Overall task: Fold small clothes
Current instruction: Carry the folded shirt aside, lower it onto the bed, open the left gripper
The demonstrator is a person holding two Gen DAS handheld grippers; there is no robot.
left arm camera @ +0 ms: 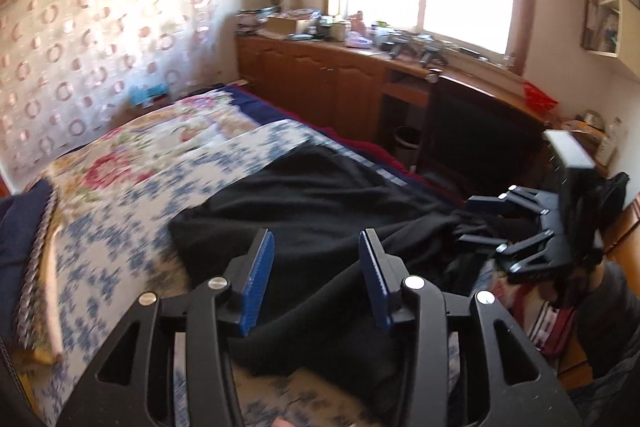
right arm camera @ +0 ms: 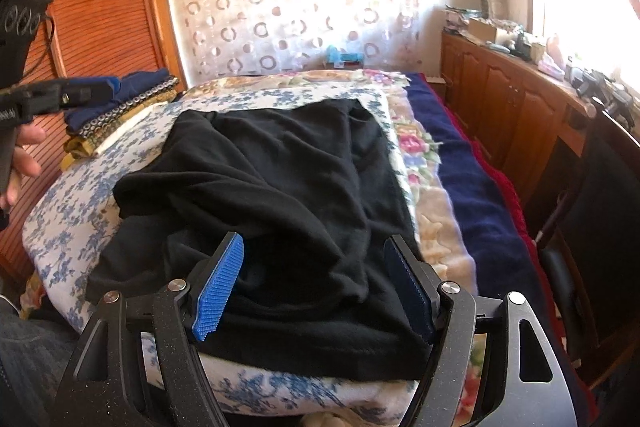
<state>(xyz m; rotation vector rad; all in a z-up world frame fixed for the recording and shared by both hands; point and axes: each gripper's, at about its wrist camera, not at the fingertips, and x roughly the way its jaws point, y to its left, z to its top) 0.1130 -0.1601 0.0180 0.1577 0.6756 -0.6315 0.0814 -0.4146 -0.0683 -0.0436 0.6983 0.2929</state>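
Observation:
A black garment (right arm camera: 280,195) lies rumpled and spread on the blue-and-white floral cloth of the bed (right arm camera: 72,227); it also shows in the left wrist view (left arm camera: 312,211). My left gripper (left arm camera: 316,279) is open and empty, held above the garment's near part. My right gripper (right arm camera: 316,287) is open and empty, just over the garment's near edge. In the left wrist view the right gripper (left arm camera: 480,223) shows at the right, open at the garment's right end. In the right wrist view the left gripper (right arm camera: 80,93) shows at the far left, off the garment.
A stack of folded cloths (right arm camera: 120,107) lies at the bed's far left corner. A navy blanket (right arm camera: 480,195) runs along the bed's right side. A wooden cabinet with clutter (left arm camera: 320,67) stands under the window. A wooden wardrobe (right arm camera: 100,7) stands at the left.

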